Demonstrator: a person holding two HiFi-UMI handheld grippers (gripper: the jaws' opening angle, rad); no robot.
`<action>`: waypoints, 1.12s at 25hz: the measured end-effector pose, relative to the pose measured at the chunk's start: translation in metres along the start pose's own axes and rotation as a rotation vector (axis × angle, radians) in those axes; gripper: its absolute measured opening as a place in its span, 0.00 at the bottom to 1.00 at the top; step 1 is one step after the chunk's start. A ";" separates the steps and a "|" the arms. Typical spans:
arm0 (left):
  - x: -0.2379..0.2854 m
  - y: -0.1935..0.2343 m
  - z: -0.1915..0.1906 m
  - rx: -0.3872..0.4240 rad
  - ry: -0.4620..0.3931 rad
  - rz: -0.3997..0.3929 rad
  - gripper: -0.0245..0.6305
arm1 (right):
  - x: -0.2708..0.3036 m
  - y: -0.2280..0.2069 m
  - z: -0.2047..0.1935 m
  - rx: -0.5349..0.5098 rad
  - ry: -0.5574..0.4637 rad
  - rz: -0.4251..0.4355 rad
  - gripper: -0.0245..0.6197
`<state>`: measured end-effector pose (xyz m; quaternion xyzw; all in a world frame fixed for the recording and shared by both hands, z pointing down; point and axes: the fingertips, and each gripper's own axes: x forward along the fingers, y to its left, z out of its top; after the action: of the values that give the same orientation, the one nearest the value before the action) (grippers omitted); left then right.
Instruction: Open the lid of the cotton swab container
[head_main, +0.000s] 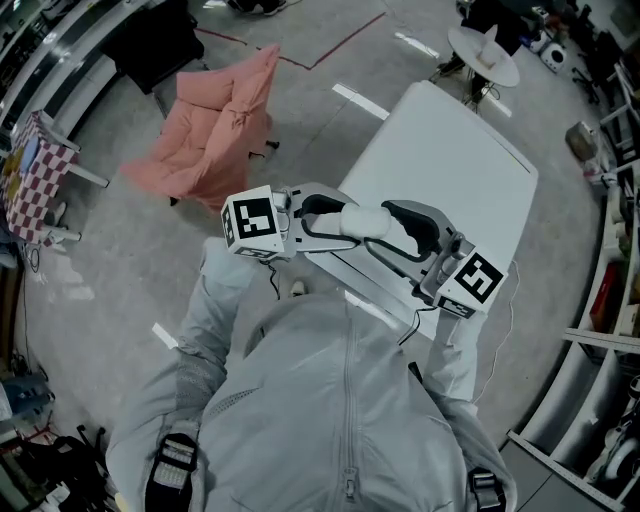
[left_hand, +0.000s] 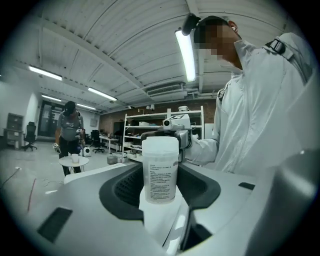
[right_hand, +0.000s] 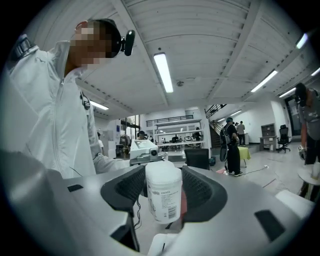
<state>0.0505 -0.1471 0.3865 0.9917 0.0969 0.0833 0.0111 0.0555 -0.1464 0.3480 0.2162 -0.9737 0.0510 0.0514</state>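
Note:
The white cotton swab container (head_main: 365, 221) hangs in the air between my two grippers, which face each other in front of my chest. My left gripper (head_main: 335, 220) is shut on it. In the left gripper view the printed container (left_hand: 160, 170) stands upright between the dark pads (left_hand: 122, 187), its wider lid band on top. My right gripper (head_main: 397, 226) is open. In the right gripper view the container (right_hand: 163, 192) sits between the spread jaws with a gap at the left pad (right_hand: 122, 187).
A white table (head_main: 440, 170) lies below and beyond the grippers. A chair draped in pink cloth (head_main: 215, 130) stands to the left, a small round table (head_main: 482, 55) at the far end, shelving along the right. People (right_hand: 232, 145) stand in the background.

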 end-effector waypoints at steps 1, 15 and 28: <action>0.001 -0.003 -0.001 0.008 0.008 -0.020 0.36 | 0.001 0.004 -0.002 -0.010 0.010 0.022 0.40; 0.014 -0.020 -0.014 0.013 0.050 -0.112 0.36 | 0.001 0.016 -0.018 0.026 0.057 0.096 0.40; 0.021 -0.022 -0.015 0.003 0.048 -0.117 0.36 | -0.007 0.011 -0.021 0.159 0.006 0.111 0.40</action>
<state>0.0639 -0.1211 0.4040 0.9821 0.1553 0.1061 0.0123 0.0586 -0.1309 0.3667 0.1650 -0.9769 0.1315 0.0339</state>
